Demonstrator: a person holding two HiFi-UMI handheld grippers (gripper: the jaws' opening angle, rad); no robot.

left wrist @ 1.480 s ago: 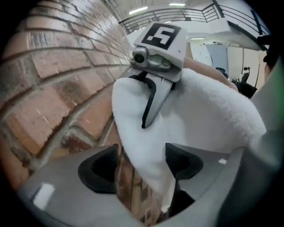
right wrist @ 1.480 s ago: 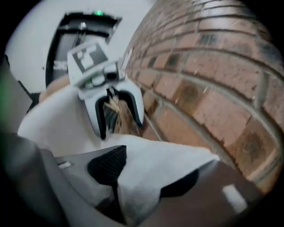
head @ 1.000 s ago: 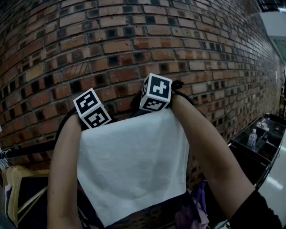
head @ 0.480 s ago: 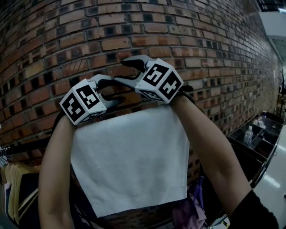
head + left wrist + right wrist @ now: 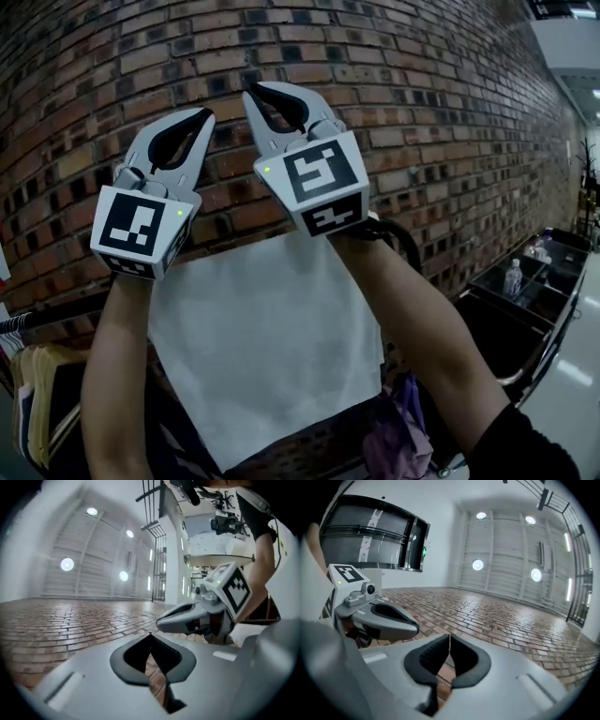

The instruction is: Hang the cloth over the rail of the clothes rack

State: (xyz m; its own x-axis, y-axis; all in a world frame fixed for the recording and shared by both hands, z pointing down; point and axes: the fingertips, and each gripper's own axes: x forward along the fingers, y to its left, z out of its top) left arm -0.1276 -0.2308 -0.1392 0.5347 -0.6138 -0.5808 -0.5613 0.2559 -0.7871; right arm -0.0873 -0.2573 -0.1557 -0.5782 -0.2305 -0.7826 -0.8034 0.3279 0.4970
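The white cloth (image 5: 267, 347) hangs flat in front of the brick wall, draped over the dark rail (image 5: 56, 317), which shows only at the left. Both grippers are raised above the cloth's top edge and point up at the wall, clear of the cloth. My left gripper (image 5: 207, 112) (image 5: 150, 633) is shut with nothing in it. My right gripper (image 5: 252, 87) (image 5: 449, 635) has just been closing; its pads meet and nothing is between them. The two stand side by side, and each shows in the other's gripper view.
The brick wall (image 5: 422, 112) stands close behind the rail. Clothes on hangers (image 5: 37, 394) hang from the rail at lower left, and more garments (image 5: 403, 431) show below the cloth. A black cart (image 5: 525, 300) holding a bottle (image 5: 512, 278) stands at the right.
Both grippers have let go of the cloth's top edge, risen and tipped upward toward the wall, and their jaws have closed. The cloth stays hanging on the rail.
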